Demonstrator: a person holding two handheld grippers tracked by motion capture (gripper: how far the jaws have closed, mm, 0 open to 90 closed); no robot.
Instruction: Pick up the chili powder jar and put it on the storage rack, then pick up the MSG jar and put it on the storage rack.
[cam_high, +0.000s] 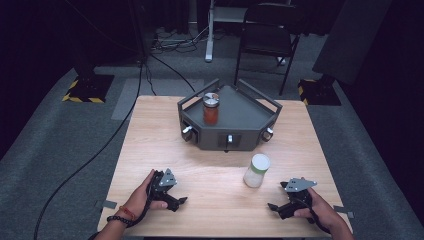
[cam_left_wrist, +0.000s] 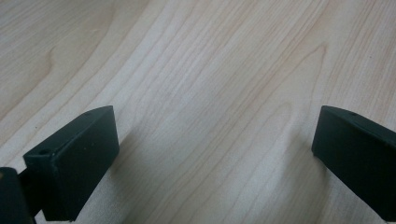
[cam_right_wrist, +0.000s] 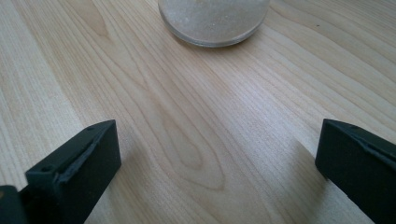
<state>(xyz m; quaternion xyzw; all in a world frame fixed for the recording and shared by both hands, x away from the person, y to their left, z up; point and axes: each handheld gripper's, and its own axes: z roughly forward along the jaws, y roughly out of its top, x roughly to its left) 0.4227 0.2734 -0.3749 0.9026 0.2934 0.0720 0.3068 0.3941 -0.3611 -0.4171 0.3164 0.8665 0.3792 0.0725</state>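
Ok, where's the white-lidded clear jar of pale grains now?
The white-lidded clear jar stands on the wooden table, right of centre, between the dark tray and the right gripper.

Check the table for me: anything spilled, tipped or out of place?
Nothing stands out. The white-lidded jar stands upright on the table, the red-filled jar upright in the grey tray; no spill. Both grippers, left and right, are open.

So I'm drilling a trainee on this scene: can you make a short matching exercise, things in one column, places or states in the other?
Things:
1. Red jar
2. White jar
3. Left gripper
4. Chair

Places or states:
A. On the floor beyond the table
B. Standing on the bare table, near the right gripper
C. Inside the dark tray
D. Open, resting low over the wood

Pairs: 1-C, 2-B, 3-D, 4-A
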